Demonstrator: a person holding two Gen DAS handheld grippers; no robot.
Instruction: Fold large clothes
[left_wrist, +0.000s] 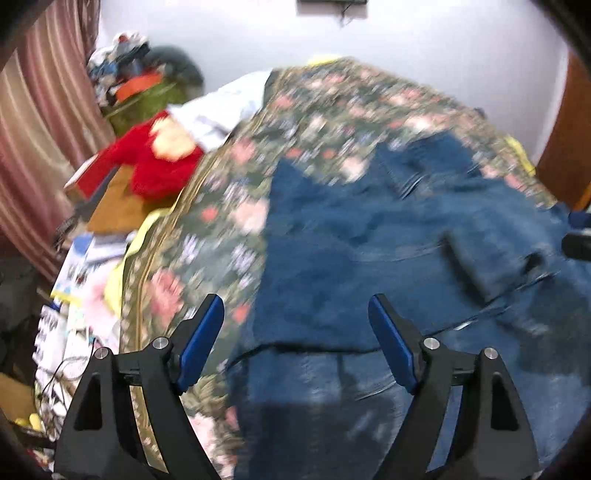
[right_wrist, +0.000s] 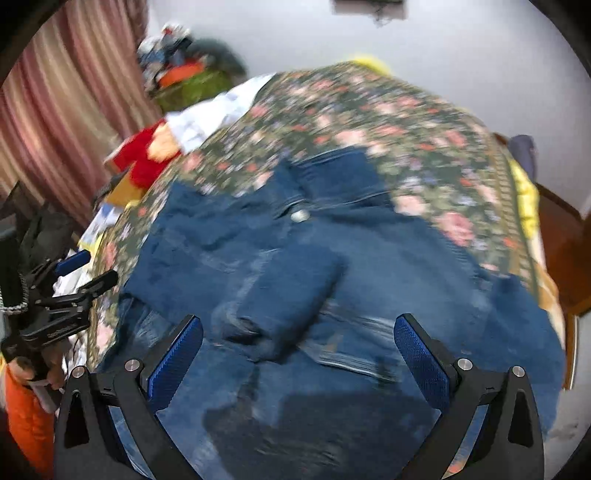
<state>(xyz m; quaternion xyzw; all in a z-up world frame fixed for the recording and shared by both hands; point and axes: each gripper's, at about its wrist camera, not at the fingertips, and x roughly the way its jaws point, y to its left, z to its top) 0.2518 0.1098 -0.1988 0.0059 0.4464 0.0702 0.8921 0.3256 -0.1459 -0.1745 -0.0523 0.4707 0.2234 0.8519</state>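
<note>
Lying crumpled across the near half of the bed, the jeans reach its near edge and near right corner, with 1 flap doubled over at their middle and the button showing further back. Both views are blurred, so seams are hard to read. The left gripper hovers released over the jeans' left edge, holding nothing; the right gripper is likewise spread wide above the middle flap. The risk, as I judge it, is pinching 2 layers at once in that bunched flap, which would drag the heap crooked. Denim hanging off the near edge could also slide down. The red toy at the far left corner sits well clear.
</note>
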